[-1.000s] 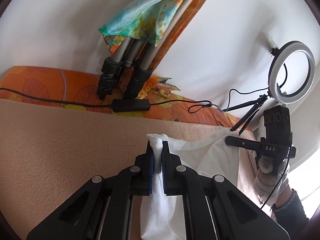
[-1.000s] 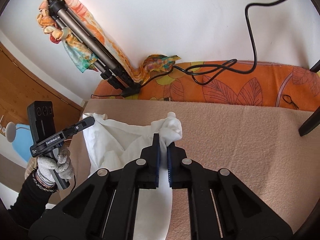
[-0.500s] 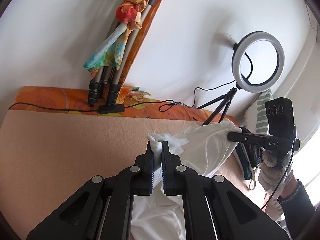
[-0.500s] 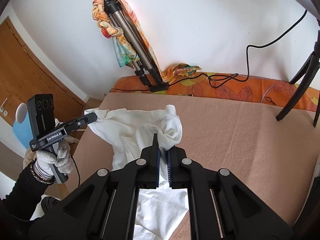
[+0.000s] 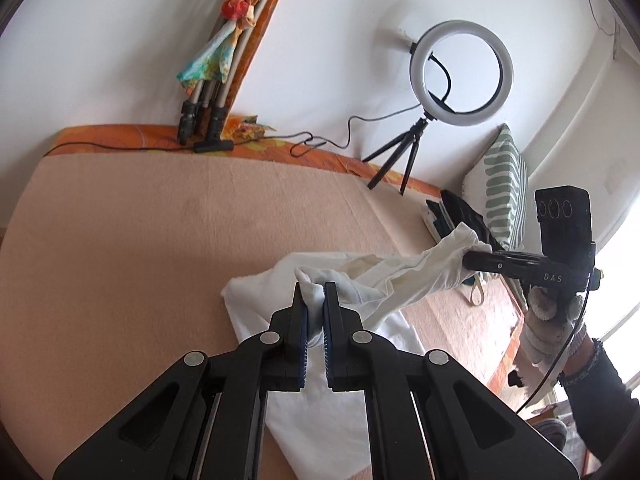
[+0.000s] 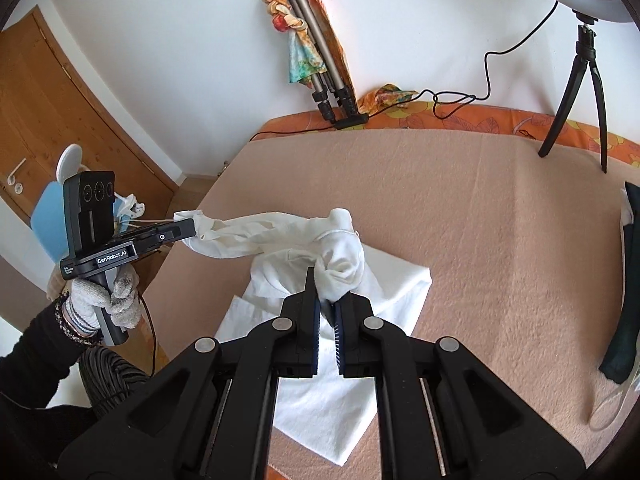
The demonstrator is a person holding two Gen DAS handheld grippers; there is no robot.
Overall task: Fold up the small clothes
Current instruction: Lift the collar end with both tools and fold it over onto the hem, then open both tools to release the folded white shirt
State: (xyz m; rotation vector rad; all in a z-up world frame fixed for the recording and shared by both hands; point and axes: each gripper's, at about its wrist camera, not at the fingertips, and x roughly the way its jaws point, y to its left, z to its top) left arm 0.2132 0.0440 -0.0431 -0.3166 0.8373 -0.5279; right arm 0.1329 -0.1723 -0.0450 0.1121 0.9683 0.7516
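Note:
A white garment point(image 5: 420, 276) hangs stretched between my two grippers, its lower part resting on the beige blanket point(image 5: 140, 240). In the left wrist view my left gripper point(image 5: 314, 288) is shut on a bunched corner of the cloth, and my right gripper point(image 5: 472, 260) pinches the other end at the right, held by a gloved hand point(image 5: 548, 320). The right wrist view shows the right gripper point(image 6: 326, 292) shut on a wad of the garment point(image 6: 344, 264), with the left gripper point(image 6: 188, 230) gripping the far end at the left.
A folded tripod point(image 5: 212, 92) wrapped in a colourful scarf leans on the back wall, with a cable point(image 5: 120, 148) along the orange bed edge. A ring light point(image 5: 460, 72) on a small tripod, a striped pillow point(image 5: 504, 184) and dark clothes point(image 6: 624, 300) are at the right. A wooden door point(image 6: 52, 120) is at the left.
Both grippers have drawn back from the wall and risen, carrying the garment. The cloth now stretches wider between them and more of the blanket shows ahead.

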